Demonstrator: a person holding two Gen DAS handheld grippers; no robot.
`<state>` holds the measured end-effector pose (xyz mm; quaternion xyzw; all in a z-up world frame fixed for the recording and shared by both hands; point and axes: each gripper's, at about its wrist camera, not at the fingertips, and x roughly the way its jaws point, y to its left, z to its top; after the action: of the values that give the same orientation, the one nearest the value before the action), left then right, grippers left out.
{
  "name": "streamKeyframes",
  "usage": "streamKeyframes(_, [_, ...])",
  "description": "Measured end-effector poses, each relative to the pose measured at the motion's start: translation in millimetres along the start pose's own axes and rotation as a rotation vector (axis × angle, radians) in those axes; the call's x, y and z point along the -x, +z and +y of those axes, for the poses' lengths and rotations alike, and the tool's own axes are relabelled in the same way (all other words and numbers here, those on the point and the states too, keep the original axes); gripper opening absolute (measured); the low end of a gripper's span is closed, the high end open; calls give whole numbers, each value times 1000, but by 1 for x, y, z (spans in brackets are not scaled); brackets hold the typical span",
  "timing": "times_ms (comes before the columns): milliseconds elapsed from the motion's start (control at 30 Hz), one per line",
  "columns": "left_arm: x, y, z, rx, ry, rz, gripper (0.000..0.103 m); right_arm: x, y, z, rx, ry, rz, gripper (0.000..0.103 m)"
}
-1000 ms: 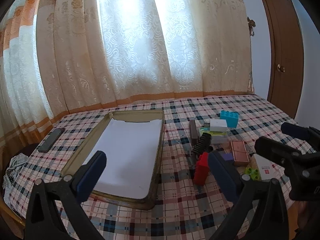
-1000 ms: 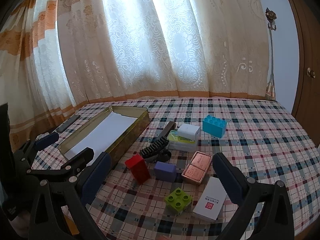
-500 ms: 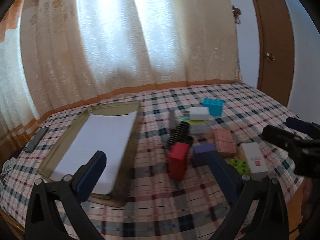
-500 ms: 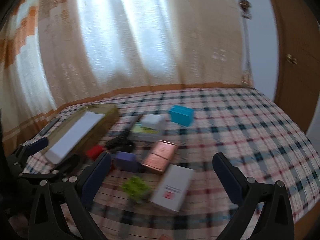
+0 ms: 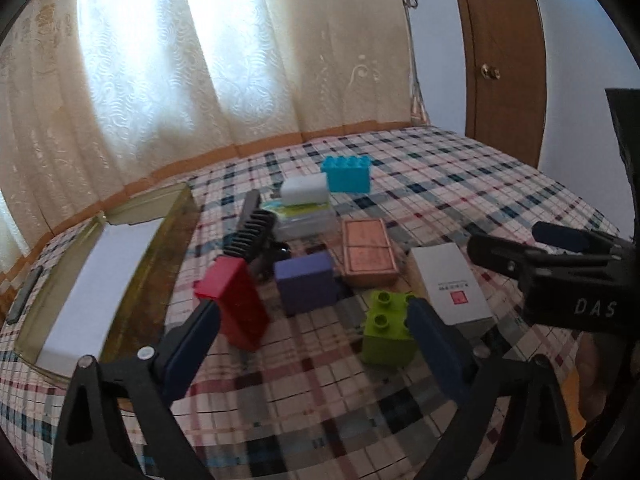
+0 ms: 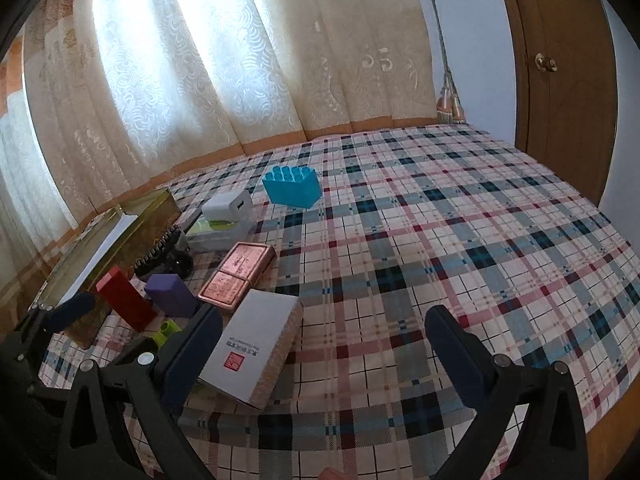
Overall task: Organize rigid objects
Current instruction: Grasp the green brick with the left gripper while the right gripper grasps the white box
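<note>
**Q:** What is changing at the table?

**A:** Both my tongs are dropping closer to the pile than a second ago, and the tin tray [image 5: 168, 248] is sliding off to the left of my left view. My left gripper [image 5: 312, 332] is standing wide apart, its jaws having just been easing inward a little, clamped on nothing; the red block [image 5: 234, 304] is standing tilted just past its left pad, the green stud brick [image 5: 386, 332] touching its right pad in the picture.

**Q:** And the right one?

**A:** My right gripper [image 6: 320, 344] is also gaping, holding nothing, with the white carton [image 6: 256, 344] lying between its pads, hard by the left one.

**Q:** Beyond the tongs?

**A:** I am looking at the purple block [image 5: 308, 280], the copper tin [image 5: 368, 252] and the black comb [image 5: 252, 236] bunching together on the plaid cloth [image 6: 460, 240]. Further back, a white adapter [image 5: 304, 190] is sitting on a clear case [image 5: 308, 220], the blue brick [image 5: 348, 176] just beside it. The tray, paper-lined, is lying left of them all.
</note>
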<state>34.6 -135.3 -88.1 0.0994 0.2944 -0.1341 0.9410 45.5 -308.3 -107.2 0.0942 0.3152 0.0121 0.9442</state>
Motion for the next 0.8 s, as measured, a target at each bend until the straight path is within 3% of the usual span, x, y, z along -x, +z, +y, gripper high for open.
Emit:
streamKeyframes(333, [3, -1, -6, -8, -39, -6, 93, -9, -3, -5, -18, -6, 7, 102])
streamKeyframes(433, [-1, -3, -11, -22, -53, 10, 89, -10, -4, -7, -23, -11, 9, 102])
streamKeyframes(533, [-8, -3, -10, -15, -69, 27, 77, -11, -4, -7, -27, -7, 11, 102])
streamKeyframes(600, [-15, -3, -8, -3, -86, 51, 60, -11, -4, -7, -24, -6, 11, 102])
streamKeyframes(633, [-19, -4, -7, 4, -96, 65, 57, -11, -4, -6, -22, -4, 11, 102])
streamKeyframes(800, [-31, -6, -4, 42, -185, 123, 33, -15, -7, -2, -17, -2, 21, 102])
